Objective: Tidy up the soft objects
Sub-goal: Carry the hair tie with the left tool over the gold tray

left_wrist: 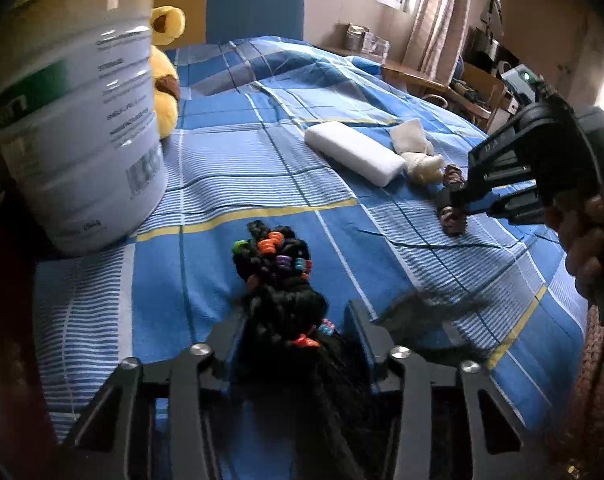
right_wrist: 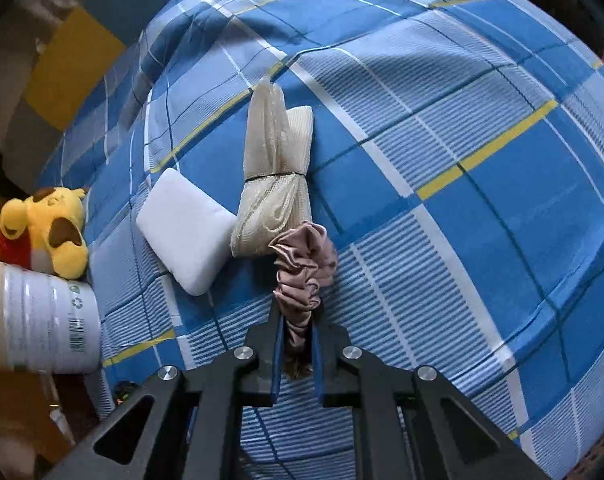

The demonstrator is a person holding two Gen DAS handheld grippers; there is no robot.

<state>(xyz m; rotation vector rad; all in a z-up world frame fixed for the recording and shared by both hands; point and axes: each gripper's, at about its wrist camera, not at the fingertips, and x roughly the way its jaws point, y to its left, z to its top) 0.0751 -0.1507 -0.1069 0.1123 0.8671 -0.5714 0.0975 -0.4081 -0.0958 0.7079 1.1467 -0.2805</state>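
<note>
A black braided hair piece with coloured beads (left_wrist: 277, 264) lies on the blue checked bedcover (left_wrist: 237, 168), its tail running back between the fingers of my left gripper (left_wrist: 297, 320), which is shut on it. My right gripper (right_wrist: 297, 308) is shut on a pink satin scrunchie (right_wrist: 302, 264) just above the cover; in the left wrist view the right gripper (left_wrist: 448, 204) shows at the right with the scrunchie (left_wrist: 452, 220) in its tips. A cream net cloth bundle (right_wrist: 273, 184) touches the scrunchie's far end. A white foam block (right_wrist: 185, 232) lies to the left of the bundle.
A tall white tin (left_wrist: 73, 120) stands on the bed at the left, with a yellow plush bear (left_wrist: 163, 80) behind it. A blue headboard (left_wrist: 253, 8) closes the far end. A desk with clutter (left_wrist: 442, 80) stands beyond the bed's right edge.
</note>
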